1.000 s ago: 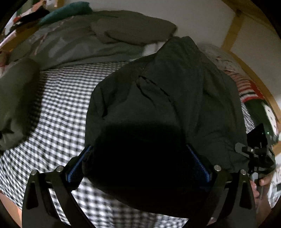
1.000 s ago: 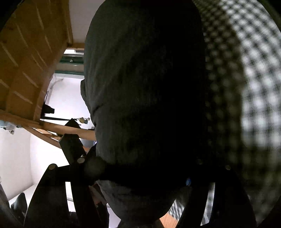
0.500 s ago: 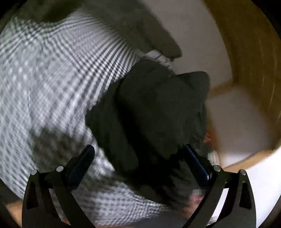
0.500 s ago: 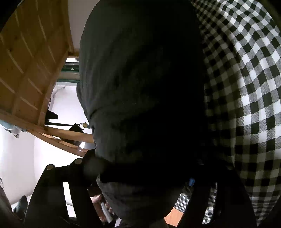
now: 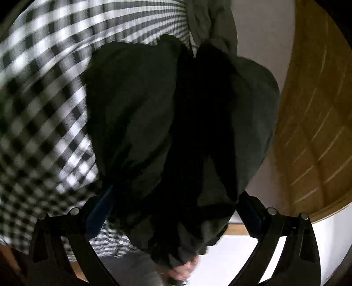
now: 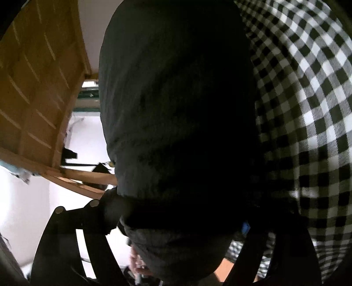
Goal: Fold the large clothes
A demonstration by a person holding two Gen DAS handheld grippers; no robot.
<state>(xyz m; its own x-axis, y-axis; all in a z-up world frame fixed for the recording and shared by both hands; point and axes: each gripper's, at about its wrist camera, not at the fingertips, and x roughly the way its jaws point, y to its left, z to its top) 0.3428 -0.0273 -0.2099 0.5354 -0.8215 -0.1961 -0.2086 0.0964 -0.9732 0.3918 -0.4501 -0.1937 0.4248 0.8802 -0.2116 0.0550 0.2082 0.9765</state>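
Observation:
A bulky dark folded garment fills the left wrist view and hangs against the black-and-white checked bedcover. My left gripper is shut on its near end, with cloth packed between both blue pads. In the right wrist view the same dark garment bulges up from between the fingers of my right gripper. Its jaws are opening, with the cloth still pinched between them. The checked bedcover lies to the right of the bundle.
A wooden slatted frame stands to the right of the bundle, with a pale wall behind. A grey-green garment lies at the far end of the bed. A hand shows below the bundle. Wooden slats rise at the left.
The left wrist view has rolled and dropped: the bedcover now lies at the left and the wooden frame at the right, with the garment still between the jaws. The right fingers stand slightly wider.

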